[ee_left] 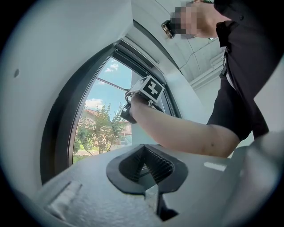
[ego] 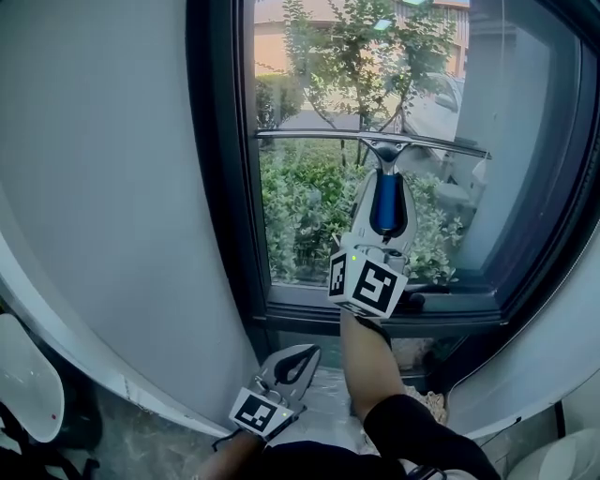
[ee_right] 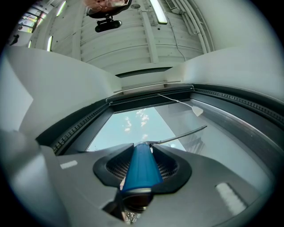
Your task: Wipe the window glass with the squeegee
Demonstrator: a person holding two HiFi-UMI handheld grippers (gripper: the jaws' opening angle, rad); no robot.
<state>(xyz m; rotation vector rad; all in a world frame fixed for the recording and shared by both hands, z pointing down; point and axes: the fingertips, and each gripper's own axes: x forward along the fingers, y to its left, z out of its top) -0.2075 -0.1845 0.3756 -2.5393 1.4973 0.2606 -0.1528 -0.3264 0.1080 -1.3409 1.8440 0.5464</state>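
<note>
The squeegee [ego: 379,145] is gripped by its blue handle in the right tongs [ego: 387,192], which are clamped snug around it. Its blade is set roughly level against the window glass [ego: 309,103], about halfway up the pane. The left tongs [ego: 292,364] are held low, below the dark window frame [ego: 225,187], pinched together with nothing caught in them.

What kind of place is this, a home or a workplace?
Probably a workplace room, indoors beside a large dark-framed window. Outside are bushes and a parked car, so it seems near ground level. The ceiling has strip lights and bare pipes, more like an office or workshop.
</note>
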